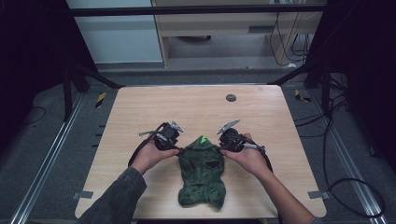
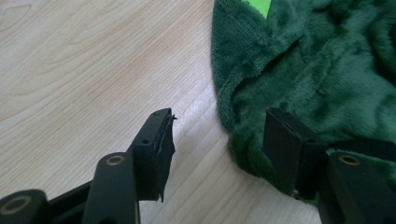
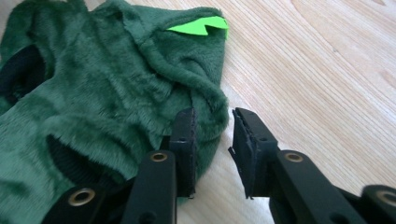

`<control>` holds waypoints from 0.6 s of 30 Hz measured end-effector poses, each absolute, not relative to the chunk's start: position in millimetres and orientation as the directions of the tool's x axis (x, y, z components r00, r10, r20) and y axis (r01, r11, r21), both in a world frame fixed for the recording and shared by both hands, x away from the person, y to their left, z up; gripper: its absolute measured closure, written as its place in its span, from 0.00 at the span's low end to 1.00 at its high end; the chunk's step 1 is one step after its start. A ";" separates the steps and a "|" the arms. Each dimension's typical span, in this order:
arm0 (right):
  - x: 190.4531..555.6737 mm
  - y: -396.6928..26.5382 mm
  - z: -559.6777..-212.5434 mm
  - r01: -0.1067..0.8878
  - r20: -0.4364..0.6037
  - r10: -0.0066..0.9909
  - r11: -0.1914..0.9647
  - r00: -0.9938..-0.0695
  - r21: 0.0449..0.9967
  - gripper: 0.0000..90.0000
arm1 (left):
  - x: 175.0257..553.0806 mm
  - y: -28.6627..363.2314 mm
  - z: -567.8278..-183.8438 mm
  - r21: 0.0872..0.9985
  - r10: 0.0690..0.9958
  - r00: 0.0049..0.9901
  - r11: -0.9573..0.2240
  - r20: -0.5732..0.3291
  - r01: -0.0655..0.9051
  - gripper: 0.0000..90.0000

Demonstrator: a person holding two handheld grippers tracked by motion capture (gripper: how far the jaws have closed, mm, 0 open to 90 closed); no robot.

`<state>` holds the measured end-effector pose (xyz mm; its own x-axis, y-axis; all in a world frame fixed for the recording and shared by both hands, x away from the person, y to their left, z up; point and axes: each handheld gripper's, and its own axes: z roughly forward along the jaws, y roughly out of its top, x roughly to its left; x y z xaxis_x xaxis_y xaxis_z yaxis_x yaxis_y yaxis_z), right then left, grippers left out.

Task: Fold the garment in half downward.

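Wooden table [image 1: 140, 107] filling centre frame, grey floor around, green garment [image 1: 201, 175] lying lower centre, left gripper [image 1: 173, 148] and right gripper [image 1: 223, 148] jaws standing apart, straddling its edges.

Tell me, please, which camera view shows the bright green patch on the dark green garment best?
The right gripper view: the bright green patch shows whole, with its jagged edge, near the garment's top. The left gripper view cuts it at the frame's top; the high view shows a tiny spot.
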<state>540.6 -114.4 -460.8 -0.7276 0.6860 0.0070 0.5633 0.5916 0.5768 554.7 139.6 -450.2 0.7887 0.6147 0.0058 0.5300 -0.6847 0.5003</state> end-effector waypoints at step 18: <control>548.7 -105.6 -474.0 0.583 0.022 0.692 0.591 -0.722 0.557 0.65 | 560.4 135.3 -467.0 0.466 0.616 0.788 -0.698 0.002 0.544 0.47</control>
<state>548.7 -105.6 -474.0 -0.7219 0.6917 0.0219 0.5832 0.5911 0.5572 560.4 135.3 -467.0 0.7878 0.6159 0.0021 0.5442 -0.6977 0.4659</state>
